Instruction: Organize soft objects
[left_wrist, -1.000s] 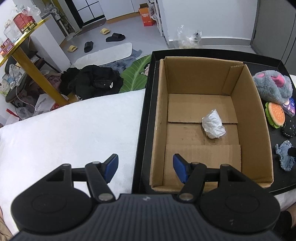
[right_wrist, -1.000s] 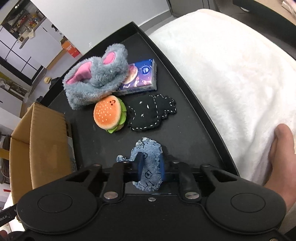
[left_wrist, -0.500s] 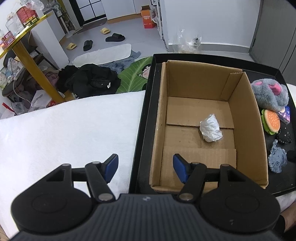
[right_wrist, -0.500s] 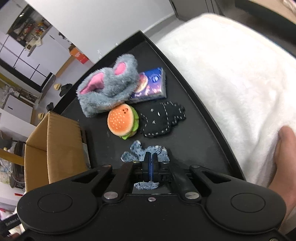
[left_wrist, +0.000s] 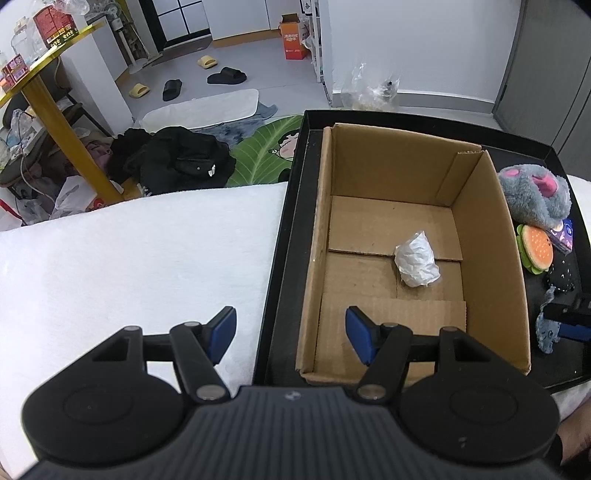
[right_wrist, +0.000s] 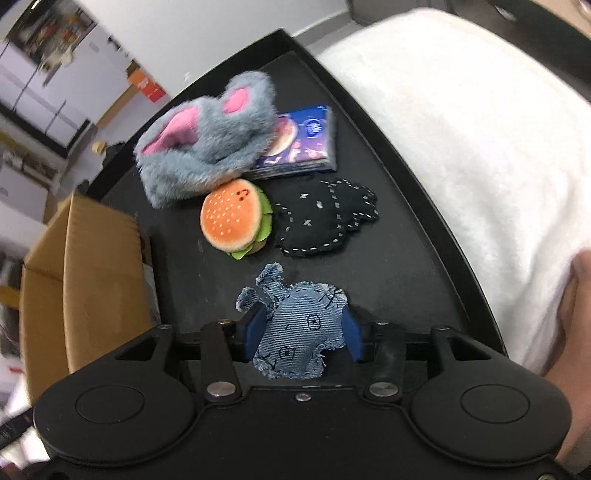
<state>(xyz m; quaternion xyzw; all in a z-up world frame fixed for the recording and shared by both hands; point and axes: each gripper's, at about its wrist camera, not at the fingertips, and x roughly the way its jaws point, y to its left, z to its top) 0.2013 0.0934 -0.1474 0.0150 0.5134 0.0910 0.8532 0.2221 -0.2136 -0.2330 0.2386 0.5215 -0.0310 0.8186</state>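
left gripper (left_wrist: 290, 328): jaws wide, holding nothing | its view only: paper ball (left_wrist: 417, 264) in box (left_wrist: 491, 236) | right gripper (right_wrist: 300, 331): jaws just opened, denim toy (right_wrist: 301, 326) between them

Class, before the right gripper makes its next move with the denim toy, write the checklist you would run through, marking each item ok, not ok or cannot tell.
1. Blue denim stuffed toy sits between the right gripper jaws: ok.
2. Jaws clamped on it: not ok; they have just been opening, and the toy has spread out between them.
3. Toy lifted off the black tray: cannot tell.
4. Brown cardboard box open with free floor: ok; only a crumpled white paper ball is inside.
5. Left gripper open and holding nothing: ok.
6. Orange burger plush apart from the denim toy: ok.
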